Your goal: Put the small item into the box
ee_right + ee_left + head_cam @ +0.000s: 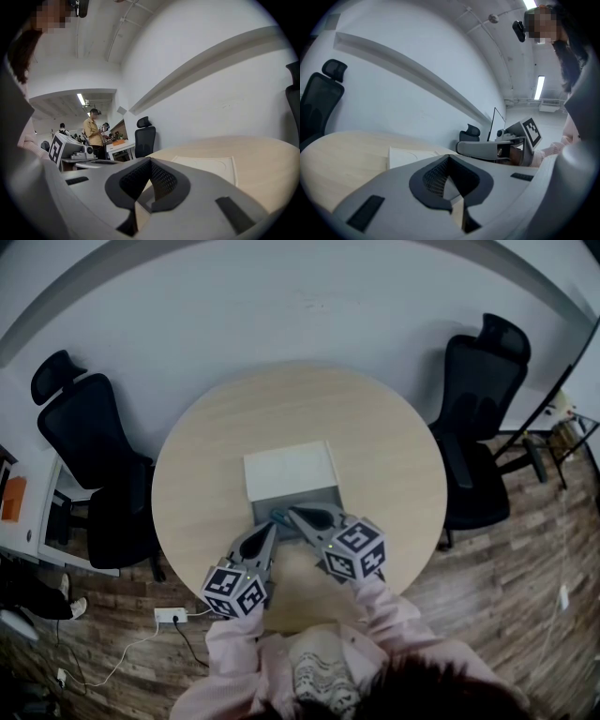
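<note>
On the round table stands a grey box [319, 497], its white lid [289, 470] lying open flat behind it. A small teal item [279, 516] shows at the box's front edge, right at the tip of my right gripper [292, 513]. That gripper is shut; whether it touches the item I cannot tell. My left gripper [273, 527] sits just left of it at the box's front, shut with nothing between its fingers. In the left gripper view the shut gripper [449, 157] points at the lid [412, 156]. The right gripper view shows the shut gripper [150, 160] and the lid [206, 165].
The table [394, 456] is round and pale wood. Black office chairs stand at its left [89, 460] and right [478, 427]. A power strip [171, 616] with a cable lies on the wood floor. People stand far off [93, 131] in the right gripper view.
</note>
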### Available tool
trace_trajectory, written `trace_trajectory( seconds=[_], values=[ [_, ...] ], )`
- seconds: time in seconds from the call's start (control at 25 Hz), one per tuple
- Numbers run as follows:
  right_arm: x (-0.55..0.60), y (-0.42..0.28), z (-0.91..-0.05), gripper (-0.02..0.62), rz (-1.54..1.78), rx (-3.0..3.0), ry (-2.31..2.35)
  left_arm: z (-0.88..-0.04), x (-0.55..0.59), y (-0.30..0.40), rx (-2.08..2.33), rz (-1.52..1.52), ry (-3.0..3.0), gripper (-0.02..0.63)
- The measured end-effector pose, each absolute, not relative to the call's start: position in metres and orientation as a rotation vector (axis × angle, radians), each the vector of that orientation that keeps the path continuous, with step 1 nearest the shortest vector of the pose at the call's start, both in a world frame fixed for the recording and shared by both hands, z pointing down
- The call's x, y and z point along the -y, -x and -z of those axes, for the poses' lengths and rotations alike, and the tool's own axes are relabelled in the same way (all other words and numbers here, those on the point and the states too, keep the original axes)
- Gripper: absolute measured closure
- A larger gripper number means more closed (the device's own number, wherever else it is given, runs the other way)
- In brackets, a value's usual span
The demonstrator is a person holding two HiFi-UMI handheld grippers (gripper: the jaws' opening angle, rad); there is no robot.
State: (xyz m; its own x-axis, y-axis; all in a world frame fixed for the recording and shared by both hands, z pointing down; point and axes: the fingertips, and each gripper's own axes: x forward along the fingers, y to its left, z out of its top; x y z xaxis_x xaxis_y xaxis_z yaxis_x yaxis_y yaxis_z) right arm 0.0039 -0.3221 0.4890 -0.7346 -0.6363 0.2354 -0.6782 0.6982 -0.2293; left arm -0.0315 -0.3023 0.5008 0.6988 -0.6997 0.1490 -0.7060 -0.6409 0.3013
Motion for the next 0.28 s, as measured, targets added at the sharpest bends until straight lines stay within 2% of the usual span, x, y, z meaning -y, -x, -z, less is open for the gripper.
trace_trajectory(
  seconds=[0.28],
  values=[
    [0.3170, -0.0024, -0.4880, 0.598, -0.452, 2.776, -1.073, -0.4987, 0.2988, 0.0311, 1.092, -0.034, -2.589, 0.595]
  ],
)
